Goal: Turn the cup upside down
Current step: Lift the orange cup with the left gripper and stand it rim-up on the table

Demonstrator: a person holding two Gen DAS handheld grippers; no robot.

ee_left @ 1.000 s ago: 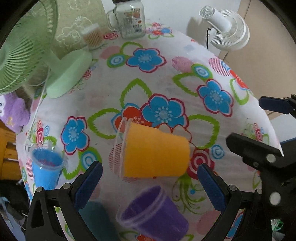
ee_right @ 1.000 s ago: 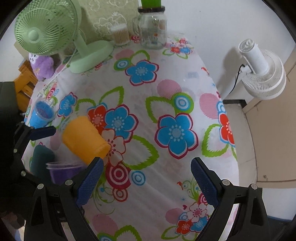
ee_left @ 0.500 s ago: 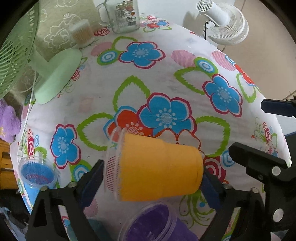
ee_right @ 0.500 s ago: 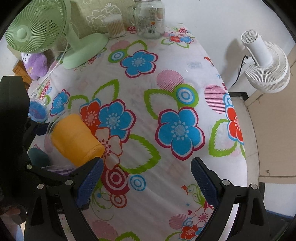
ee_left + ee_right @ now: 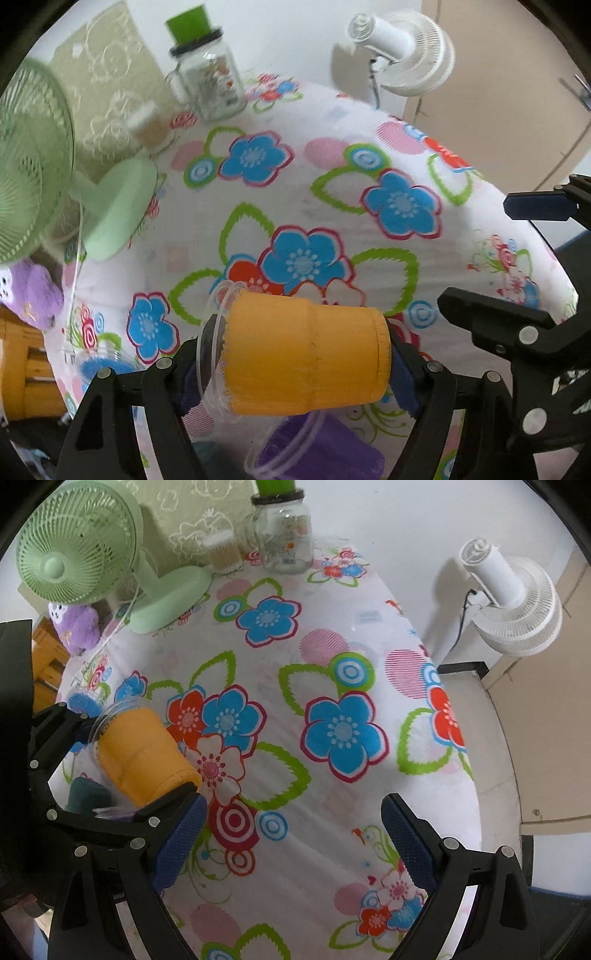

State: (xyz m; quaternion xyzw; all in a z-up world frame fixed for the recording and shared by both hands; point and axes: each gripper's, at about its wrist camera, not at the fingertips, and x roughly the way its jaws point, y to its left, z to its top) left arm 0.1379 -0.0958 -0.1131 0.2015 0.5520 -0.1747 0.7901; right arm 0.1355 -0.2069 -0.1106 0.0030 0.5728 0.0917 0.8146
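Note:
An orange cup (image 5: 306, 354) with a clear rim lies on its side, mouth to the left, held lengthwise between the blue pads of my left gripper (image 5: 295, 373) and lifted off the flowered tablecloth (image 5: 314, 192). It also shows in the right wrist view (image 5: 142, 753), at the left, in the left gripper's black fingers. My right gripper (image 5: 293, 834) is open and empty over the cloth, to the right of the cup.
A purple cup (image 5: 317, 450) lies just under the held cup, a blue cup (image 5: 103, 365) stands at the left, a dark teal cup (image 5: 86, 794) beside them. A green desk fan (image 5: 110, 554), glass jar (image 5: 284, 535) and swab tub (image 5: 221, 550) stand at the back. A white fan (image 5: 509, 602) stands off the table's right edge.
My left gripper moved in around the lying orange cup, shut on it end to end, and lifted it off the cloth. The right gripper stayed open and barely moved.

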